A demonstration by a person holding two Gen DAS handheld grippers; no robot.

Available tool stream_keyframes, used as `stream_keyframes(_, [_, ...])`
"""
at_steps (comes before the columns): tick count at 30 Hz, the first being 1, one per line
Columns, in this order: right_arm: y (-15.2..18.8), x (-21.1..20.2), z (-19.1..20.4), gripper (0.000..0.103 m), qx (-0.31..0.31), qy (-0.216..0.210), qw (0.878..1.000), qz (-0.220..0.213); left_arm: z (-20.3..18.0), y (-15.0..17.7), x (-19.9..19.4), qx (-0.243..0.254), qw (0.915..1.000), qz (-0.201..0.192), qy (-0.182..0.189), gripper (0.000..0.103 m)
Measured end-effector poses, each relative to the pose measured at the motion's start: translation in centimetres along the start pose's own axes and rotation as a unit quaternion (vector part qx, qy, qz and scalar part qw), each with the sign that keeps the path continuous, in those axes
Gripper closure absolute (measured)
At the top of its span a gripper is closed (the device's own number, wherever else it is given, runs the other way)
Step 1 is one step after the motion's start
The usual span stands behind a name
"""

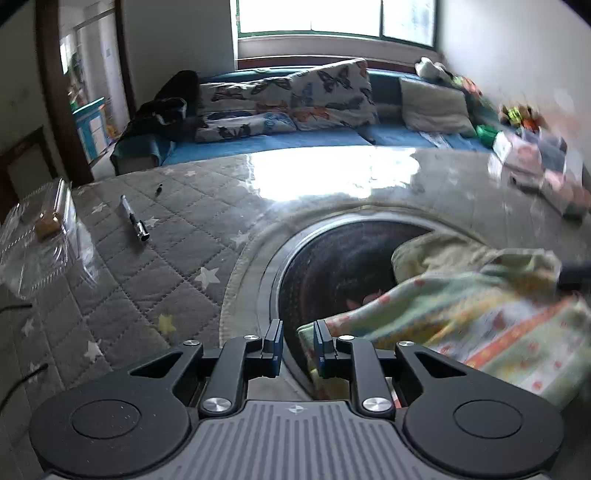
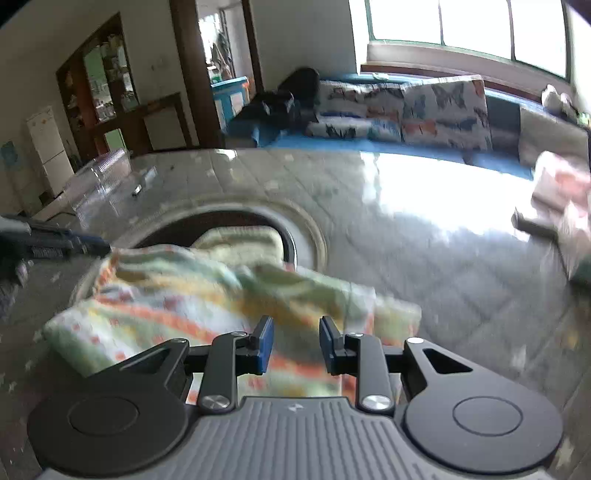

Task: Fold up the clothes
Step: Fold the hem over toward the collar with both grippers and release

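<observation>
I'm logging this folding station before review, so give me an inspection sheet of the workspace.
Surface: grey quilted star-print table cover under clear film, round dark inset.
Job's things: pastel patterned garment, bunched over the inset.
Clutter: pen, clear plastic box, folded clothes pile.
Grippers: left gripper and right gripper both open, pads not pressing the cloth.
Cables: dark cable at table edge.
Surroundings: sofa, butterfly cushions, window.
</observation>
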State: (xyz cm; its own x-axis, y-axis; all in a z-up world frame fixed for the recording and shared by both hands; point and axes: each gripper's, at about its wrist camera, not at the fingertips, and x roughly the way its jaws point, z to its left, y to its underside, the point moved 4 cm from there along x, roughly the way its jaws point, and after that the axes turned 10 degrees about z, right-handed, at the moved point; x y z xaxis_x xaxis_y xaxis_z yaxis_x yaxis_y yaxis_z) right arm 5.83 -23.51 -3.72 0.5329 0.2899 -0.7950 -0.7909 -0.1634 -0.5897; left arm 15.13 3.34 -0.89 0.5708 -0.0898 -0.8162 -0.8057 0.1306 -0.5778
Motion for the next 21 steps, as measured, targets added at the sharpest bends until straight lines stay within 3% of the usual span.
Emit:
stream_keyframes(5, [0.5, 0.8, -1.5, 0.076, 0.033, 0.021, 0.999, -0.002, -3.1, -0.6, -1.2, 0.009, 0.9985, -0.011, 0.053, 0.084])
stream_keyframes(11, [0.0, 0.2, -1.8, 0.076, 0.053, 0.023, 0.998, -0.027, -5.7, -1.2, 0.7, 0.007, 0.9959, 0.007, 0.090, 0.082])
stream_keyframes(16, [-1.9, 1.1, 0.3, 0.076, 0.030, -0.004, 0.999, -0.033, -6.5, -1.6, 2.2, 0.000, 0.9953, 0.020, 0.095, 0.080])
stream_keyframes(21, [-3.0, 4.5, 0.8, 0.076, 0.032, -0.010, 0.999, -0.009, -6.3, -1.9, 3.6, -0.015, 0.9958, 0.030, 0.086, 0.078])
